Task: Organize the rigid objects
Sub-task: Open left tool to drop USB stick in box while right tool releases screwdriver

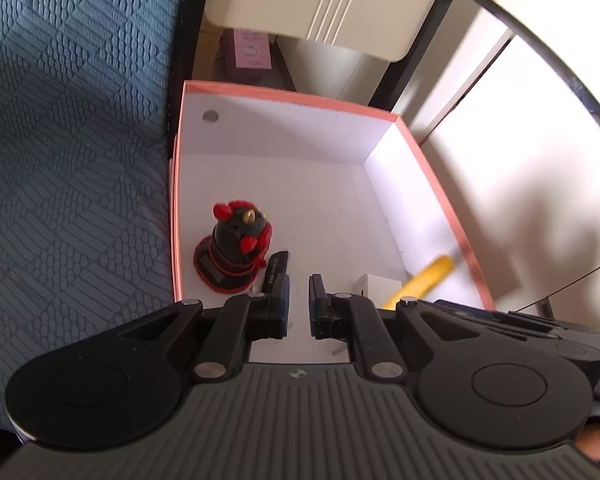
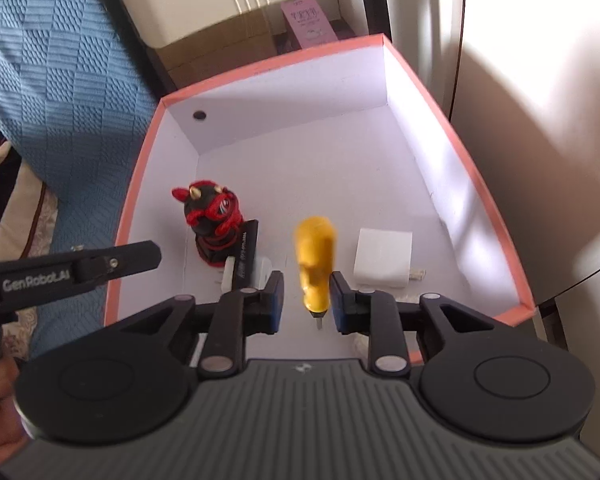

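An open box with a salmon rim (image 1: 284,94) (image 2: 268,65) and white inside stands beside the bed. In it a black and red horned figurine (image 1: 236,248) (image 2: 214,220) stands upright at the left, with a black stick-shaped item (image 1: 276,268) (image 2: 247,254) beside it. A white charger (image 2: 382,258) (image 1: 374,284) lies to the right. My right gripper (image 2: 307,304) is over the box's near end, and a blurred yellow-handled screwdriver (image 2: 315,264) (image 1: 424,276) hangs tip-down between its fingers. A gap shows at the left pad. My left gripper (image 1: 299,304) is shut on nothing, above the box floor.
A blue textured bedcover (image 1: 72,140) runs along the box's left side. Behind the box are a cream cabinet (image 1: 320,0) and a pink packet (image 1: 252,50). A white wall or door (image 2: 540,120) lies to the right. A dark cable (image 1: 540,52) arcs there.
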Demonstrator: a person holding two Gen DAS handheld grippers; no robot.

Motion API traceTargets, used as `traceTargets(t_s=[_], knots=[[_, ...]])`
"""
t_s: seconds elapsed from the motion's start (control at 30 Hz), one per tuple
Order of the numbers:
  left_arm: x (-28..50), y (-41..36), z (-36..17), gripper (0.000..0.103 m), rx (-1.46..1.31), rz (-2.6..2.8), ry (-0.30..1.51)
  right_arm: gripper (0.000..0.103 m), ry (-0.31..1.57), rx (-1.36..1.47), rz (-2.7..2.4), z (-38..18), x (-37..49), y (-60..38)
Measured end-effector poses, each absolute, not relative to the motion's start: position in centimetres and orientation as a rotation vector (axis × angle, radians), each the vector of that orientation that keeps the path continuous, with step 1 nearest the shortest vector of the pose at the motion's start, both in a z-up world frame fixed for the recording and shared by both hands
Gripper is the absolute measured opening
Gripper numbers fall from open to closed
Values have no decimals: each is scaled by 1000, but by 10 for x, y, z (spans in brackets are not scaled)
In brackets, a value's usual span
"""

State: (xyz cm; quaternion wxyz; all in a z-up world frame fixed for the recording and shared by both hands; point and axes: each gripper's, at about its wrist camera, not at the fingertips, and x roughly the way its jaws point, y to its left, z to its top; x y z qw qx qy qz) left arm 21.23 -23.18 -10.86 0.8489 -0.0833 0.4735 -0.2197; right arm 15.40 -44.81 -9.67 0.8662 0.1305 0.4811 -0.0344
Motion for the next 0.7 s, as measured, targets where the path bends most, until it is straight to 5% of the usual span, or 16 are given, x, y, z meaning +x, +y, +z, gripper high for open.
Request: traceTargets(t_s=[0.7], knots=[[153,-191,-11,12,-158,-498,824,29,745,216,-37,19,91,-425]])
